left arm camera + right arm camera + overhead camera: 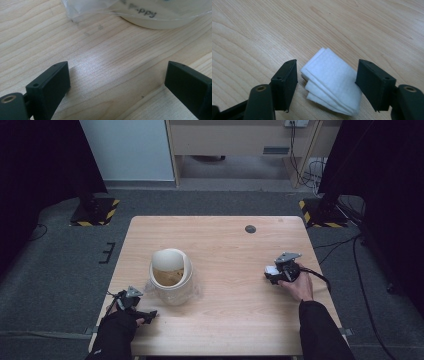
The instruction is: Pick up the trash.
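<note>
A folded white cloth pad (329, 80) lies on the wooden table (225, 245) at its right side. My right gripper (327, 63) straddles it, one black jaw on each side and close to its edges, without visibly pressing it. In the high view the right gripper (270, 274) points left with the pad (272, 269) at its tips. A cream round pot (171, 275) wrapped in a clear plastic bag stands left of centre. My left gripper (150, 314) rests low at the front left, open and with nothing in it. In its own view the left gripper (117, 67) faces the pot's base (160, 23).
A small dark round mark (250, 229) sits near the table's far edge. The plastic bag (95, 7) spreads onto the table around the pot. Two stand bases with yellow and black stripes (95, 210) stand on the floor beyond the far corners.
</note>
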Tool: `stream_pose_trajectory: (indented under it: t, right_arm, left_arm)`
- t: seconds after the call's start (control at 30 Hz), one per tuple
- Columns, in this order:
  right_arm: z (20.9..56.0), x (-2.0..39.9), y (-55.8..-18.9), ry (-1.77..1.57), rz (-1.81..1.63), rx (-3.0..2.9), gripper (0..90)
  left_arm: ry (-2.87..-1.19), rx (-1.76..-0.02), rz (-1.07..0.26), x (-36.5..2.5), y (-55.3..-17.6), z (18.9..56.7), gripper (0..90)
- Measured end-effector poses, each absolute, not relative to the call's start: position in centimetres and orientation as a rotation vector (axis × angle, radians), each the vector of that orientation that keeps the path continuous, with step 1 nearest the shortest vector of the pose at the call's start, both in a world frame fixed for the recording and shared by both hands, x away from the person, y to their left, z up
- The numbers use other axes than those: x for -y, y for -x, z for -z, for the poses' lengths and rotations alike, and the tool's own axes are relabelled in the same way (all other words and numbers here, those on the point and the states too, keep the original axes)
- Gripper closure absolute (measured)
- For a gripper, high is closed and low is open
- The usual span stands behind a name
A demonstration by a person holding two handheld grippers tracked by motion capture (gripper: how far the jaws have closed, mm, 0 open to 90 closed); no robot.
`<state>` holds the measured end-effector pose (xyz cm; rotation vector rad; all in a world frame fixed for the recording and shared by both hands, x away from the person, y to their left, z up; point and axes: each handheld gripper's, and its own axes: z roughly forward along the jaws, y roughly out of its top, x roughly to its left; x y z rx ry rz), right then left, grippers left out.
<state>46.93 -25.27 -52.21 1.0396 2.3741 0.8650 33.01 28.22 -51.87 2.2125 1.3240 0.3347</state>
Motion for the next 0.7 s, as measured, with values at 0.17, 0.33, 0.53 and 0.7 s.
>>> stream_pose_trajectory:
  t: [0.17,0.33,0.53,0.7]
  right_arm:
    - [52.27,25.21,-47.0,-1.047,-0.847,-2.377,36.9]
    - [52.44,25.04,-47.02,-1.055,-0.841,-2.371,35.8]
    - [52.41,25.13,-47.03,-1.085,-0.843,-2.346,43.6]
    - [52.2,25.42,-47.11,-1.138,-0.854,-2.323,54.6]
  left_arm:
    - [-2.213,-1.323,-0.335,-28.22,-33.01,51.87,5.4]
    - [-2.214,-1.322,-0.335,-28.21,-33.01,51.87,5.4]
    - [-2.213,-1.321,-0.335,-28.22,-33.01,51.88,5.4]
    - [-2.213,-1.321,-0.334,-28.22,-33.01,51.88,5.4]
